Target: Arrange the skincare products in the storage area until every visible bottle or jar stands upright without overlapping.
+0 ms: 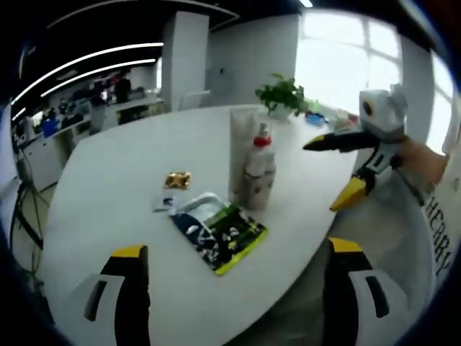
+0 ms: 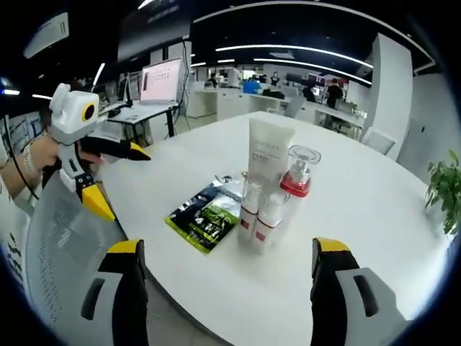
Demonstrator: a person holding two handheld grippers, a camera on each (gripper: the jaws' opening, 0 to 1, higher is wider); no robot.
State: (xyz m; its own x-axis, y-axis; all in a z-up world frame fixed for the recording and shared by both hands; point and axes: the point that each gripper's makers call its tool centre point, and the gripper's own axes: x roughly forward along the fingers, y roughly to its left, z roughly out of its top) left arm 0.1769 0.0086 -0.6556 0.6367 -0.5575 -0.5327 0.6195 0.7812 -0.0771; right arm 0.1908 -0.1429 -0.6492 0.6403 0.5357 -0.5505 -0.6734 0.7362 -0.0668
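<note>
A tall white tube (image 2: 268,155) stands upright on the white table (image 2: 360,216). Beside it stand a pump bottle (image 2: 297,173) with a red collar and clear cap, and two small white bottles with red bands (image 2: 250,209) (image 2: 268,220). All are close together. A dark green sachet (image 2: 207,215) lies flat next to them. The left gripper view has the tube (image 1: 241,144), a bottle (image 1: 259,173) and the sachet (image 1: 220,234). My left gripper (image 1: 238,288) (image 2: 119,180) is open and holds nothing. My right gripper (image 2: 230,288) (image 1: 333,173) is also open, off the table's edge.
A small gold item (image 1: 177,179) and a small blue-white packet (image 1: 164,202) lie on the table (image 1: 108,194) beyond the sachet. A potted plant (image 1: 282,94) stands at the far edge. A grey mesh chair (image 2: 57,245) sits by the table. Desks and people fill the office behind.
</note>
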